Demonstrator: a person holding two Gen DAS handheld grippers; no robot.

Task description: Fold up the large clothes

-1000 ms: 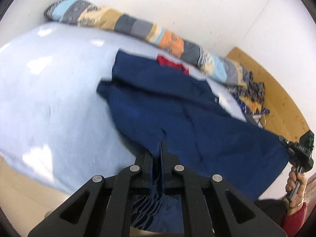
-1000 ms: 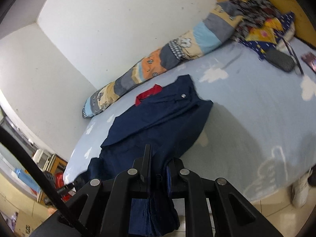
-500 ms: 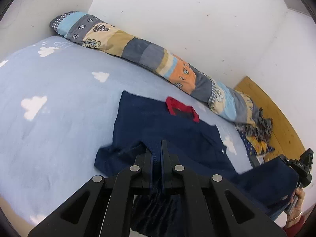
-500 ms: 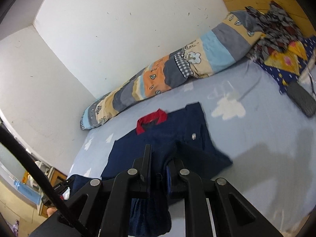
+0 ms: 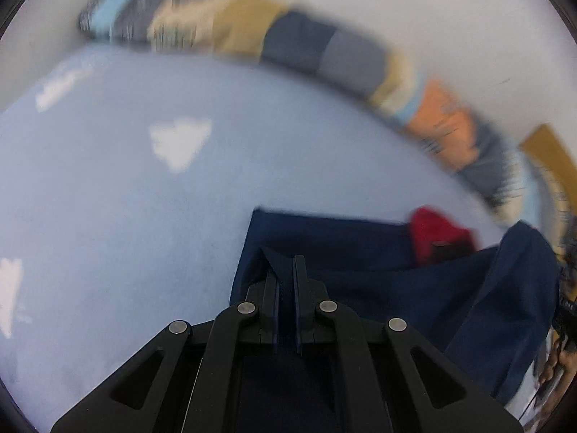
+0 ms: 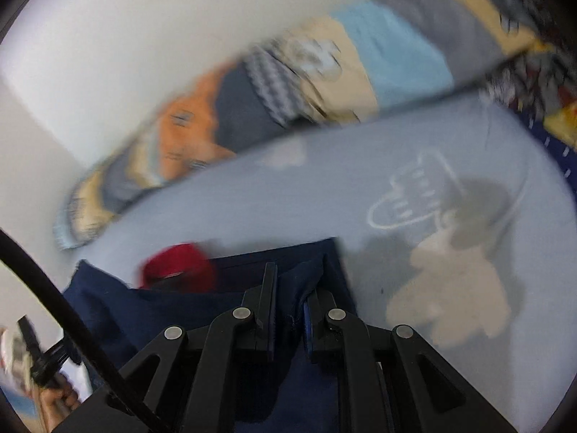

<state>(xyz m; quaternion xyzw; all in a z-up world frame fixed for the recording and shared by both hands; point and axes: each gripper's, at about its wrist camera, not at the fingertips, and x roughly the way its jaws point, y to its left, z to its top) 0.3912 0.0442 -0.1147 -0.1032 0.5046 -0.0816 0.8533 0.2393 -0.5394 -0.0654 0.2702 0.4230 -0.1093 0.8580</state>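
Note:
A navy blue shirt (image 5: pixel 360 274) with a red collar (image 5: pixel 436 231) lies on the light blue bed (image 5: pixel 126 216). My left gripper (image 5: pixel 285 270) is shut on the shirt's hem, which hangs between its jaws over the shirt's left shoulder edge. In the right wrist view the same shirt (image 6: pixel 230 303) shows its red collar (image 6: pixel 173 263) at left. My right gripper (image 6: pixel 292 281) is shut on a bunched fold of the hem, over the shirt's right shoulder. Both views are blurred by motion. The lifted cloth sags between the two grippers and hides the shirt's lower part.
A long patchwork bolster (image 5: pixel 324 54) runs along the white wall behind the shirt. Patterned clothes (image 6: pixel 541 72) are piled at the bed's far right. A hand holding the other gripper (image 6: pixel 47 375) shows at the lower left of the right wrist view.
Both grippers have carried the hem from the bed's near edge up toward the collar, doubling the shirt over itself. The collar and bolster now look much closer.

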